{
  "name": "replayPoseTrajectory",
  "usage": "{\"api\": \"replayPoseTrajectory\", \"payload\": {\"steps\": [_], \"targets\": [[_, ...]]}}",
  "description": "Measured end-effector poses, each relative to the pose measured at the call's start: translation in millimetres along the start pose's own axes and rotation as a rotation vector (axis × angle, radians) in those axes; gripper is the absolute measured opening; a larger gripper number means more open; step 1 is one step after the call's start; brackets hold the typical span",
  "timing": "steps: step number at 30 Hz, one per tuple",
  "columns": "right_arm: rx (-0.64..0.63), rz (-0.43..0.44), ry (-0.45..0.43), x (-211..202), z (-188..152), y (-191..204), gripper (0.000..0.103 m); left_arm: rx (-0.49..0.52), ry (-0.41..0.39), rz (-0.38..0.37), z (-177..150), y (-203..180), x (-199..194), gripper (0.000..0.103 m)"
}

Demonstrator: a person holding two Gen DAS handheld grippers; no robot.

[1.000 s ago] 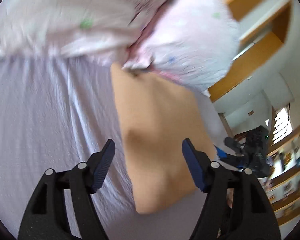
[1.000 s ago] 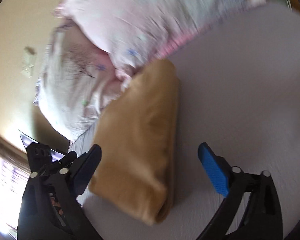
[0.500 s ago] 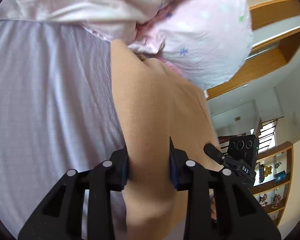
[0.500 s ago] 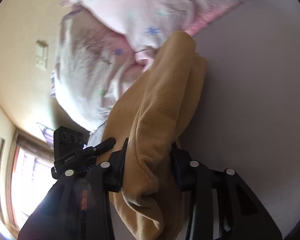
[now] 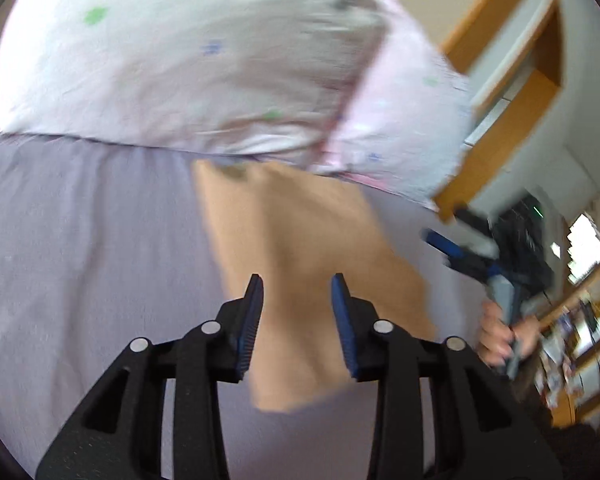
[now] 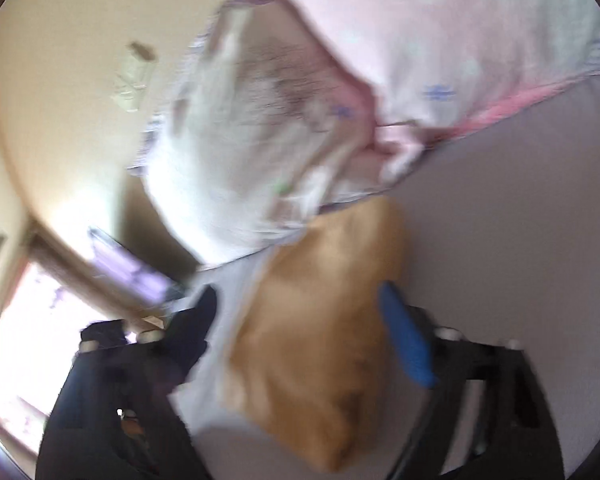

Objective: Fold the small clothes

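Left wrist view: the left gripper (image 5: 297, 300) is hovering with its jaws spread over a folded tan garment (image 5: 300, 248) that is lying on the lilac bed sheet (image 5: 80, 248), its far end touching the pink pillows (image 5: 204, 60).

Right wrist view, blurred: the right gripper (image 6: 296, 312) is standing wide apart around the tan garment (image 6: 320, 340), gripping nothing.

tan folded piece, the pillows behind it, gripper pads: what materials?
Tan garment: looks like soft matte fleece or brushed knit, thick rounded folds; blur leaves it open. Pillows: thin woven cotton-like covers, printed dots, wrinkled. Left gripper pads: blue ribbed rubbery facing on black matte plastic fingers.
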State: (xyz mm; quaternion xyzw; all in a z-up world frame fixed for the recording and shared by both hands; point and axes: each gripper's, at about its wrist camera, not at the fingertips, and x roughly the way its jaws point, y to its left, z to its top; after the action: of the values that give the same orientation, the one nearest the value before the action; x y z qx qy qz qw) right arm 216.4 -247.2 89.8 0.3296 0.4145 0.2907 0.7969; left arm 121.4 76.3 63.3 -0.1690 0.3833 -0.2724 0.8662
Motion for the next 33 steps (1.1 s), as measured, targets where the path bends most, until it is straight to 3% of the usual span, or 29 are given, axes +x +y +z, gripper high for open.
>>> {"api": "replayPoseTrajectory", "payload": {"steps": [4, 6, 8, 10, 13, 16, 19, 20, 23, 25, 29, 33], "targets": [[0.045, 0.006, 0.160, 50, -5, 0, 0.090, 0.063, 0.069, -0.048, -13, -27, 19, 0.047], [0.103, -0.070, 0.189, 69, -4, -21, 0.088, 0.094, 0.116, 0.012, -24, -32, 37, 0.050], [0.159, -0.056, 0.175, 60, -6, -29, 0.083, 0.112, 0.170, 0.062, -31, -32, 49, 0.050], [0.130, -0.006, 0.147, 38, -12, -18, 0.083, 0.116, 0.151, 0.043, -34, -34, 40, 0.051], [0.081, 0.128, 0.145, 9, -32, 7, 0.089, 0.096, 0.090, 0.001, -36, -36, 18, 0.063], [0.070, 0.162, 0.194, 6, -60, 16, 0.091, 0.063, 0.062, -0.020, -43, -35, 7, 0.066], [0.116, 0.031, 0.262, 22, -81, -6, 0.090, 0.029, 0.072, 0.006, -48, -33, 7, 0.071], [0.135, 0.024, 0.267, 23, -84, -11, 0.088, 0.006, 0.081, 0.009, -50, -31, 6, 0.073], [0.121, 0.037, 0.226, 3, -91, -6, 0.089, -0.043, 0.084, 0.049, -56, -25, -4, 0.091], [0.040, -0.011, 0.183, -16, -97, 10, 0.098, -0.037, 0.070, 0.146, -60, -26, -11, 0.096], [-0.148, -0.278, 0.104, -36, -121, 37, 0.102, 0.049, 0.080, 0.418, -74, -41, -10, 0.101], [-0.269, -0.577, 0.117, -25, -145, 43, 0.102, 0.083, 0.144, 0.516, -82, -42, 11, 0.101]]}}
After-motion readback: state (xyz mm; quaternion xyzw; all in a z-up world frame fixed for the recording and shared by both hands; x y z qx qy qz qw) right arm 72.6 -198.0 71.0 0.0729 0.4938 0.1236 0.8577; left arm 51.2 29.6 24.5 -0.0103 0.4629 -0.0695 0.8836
